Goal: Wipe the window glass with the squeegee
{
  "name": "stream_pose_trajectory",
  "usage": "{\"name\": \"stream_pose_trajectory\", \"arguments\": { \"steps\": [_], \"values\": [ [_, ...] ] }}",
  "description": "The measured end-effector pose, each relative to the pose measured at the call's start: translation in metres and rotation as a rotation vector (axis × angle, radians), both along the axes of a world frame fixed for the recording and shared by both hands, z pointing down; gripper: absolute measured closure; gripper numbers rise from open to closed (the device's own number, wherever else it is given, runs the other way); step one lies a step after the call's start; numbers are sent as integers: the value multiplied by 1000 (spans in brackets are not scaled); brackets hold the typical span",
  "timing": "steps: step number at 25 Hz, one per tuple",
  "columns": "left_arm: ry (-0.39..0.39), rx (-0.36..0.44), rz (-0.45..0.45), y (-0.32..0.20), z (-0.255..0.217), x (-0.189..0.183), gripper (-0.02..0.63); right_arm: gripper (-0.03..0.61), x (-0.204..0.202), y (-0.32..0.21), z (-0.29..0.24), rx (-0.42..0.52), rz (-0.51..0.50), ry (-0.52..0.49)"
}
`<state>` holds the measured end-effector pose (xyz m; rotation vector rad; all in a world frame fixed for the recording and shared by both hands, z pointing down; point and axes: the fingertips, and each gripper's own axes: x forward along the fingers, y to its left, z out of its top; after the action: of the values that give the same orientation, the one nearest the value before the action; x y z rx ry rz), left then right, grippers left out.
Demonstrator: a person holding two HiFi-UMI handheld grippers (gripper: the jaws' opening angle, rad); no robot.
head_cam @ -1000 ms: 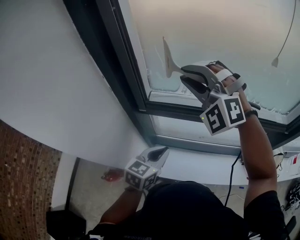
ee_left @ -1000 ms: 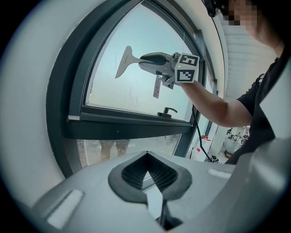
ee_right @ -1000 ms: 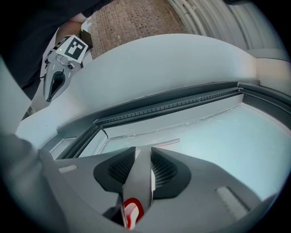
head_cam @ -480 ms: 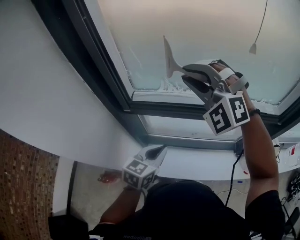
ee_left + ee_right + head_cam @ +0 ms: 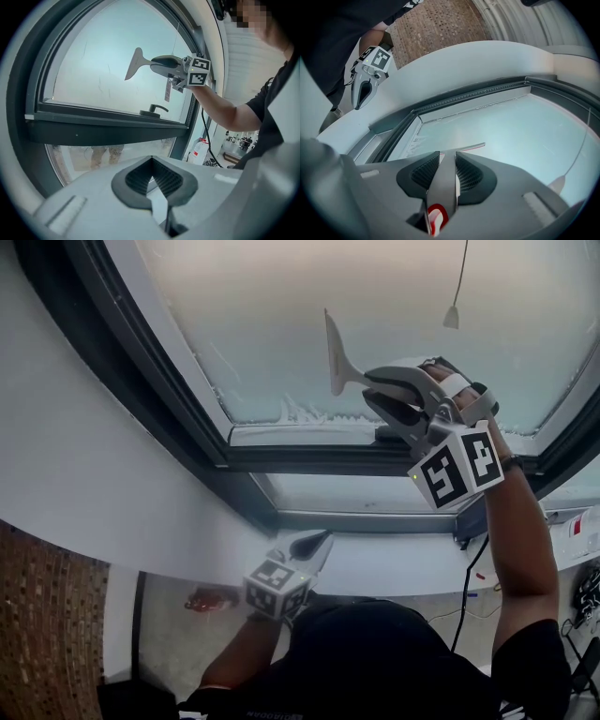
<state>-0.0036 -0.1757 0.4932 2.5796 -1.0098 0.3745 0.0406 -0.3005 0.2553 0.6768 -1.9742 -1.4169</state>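
The squeegee (image 5: pixel 335 356) has a pale blade and a grey handle, and its blade edge lies against the frosted window glass (image 5: pixel 281 306), above the lower sash. My right gripper (image 5: pixel 371 390) is shut on the handle, which runs between the pads in the right gripper view with the squeegee's blade (image 5: pixel 469 148) on the glass ahead. The left gripper view shows the squeegee (image 5: pixel 135 63) from the side. My left gripper (image 5: pixel 317 544) hangs low by the sill, shut and holding nothing.
A dark window frame (image 5: pixel 150 390) runs along the left and bottom of the pane. A window handle (image 5: pixel 153 110) sits on the lower rail. A blind cord pull (image 5: pixel 452 319) hangs to the right of the squeegee. Below are the white sill (image 5: pixel 394 568) and a brick wall (image 5: pixel 47 615).
The squeegee and right gripper have slid rightward across the glass, away from the left frame and nearer the cord pull. The left gripper has stayed put.
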Motion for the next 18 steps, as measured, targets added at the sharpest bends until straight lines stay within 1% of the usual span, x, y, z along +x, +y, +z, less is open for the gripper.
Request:
{"name": "stream_pose_trajectory", "arguments": {
  "steps": [8,18],
  "values": [
    [8,5,23,-1,3,31,614,446,38,4,-2,-10,20,3],
    [9,14,42,0,3,58,614,446,84,7,-5,-23,50,2]
  ]
}}
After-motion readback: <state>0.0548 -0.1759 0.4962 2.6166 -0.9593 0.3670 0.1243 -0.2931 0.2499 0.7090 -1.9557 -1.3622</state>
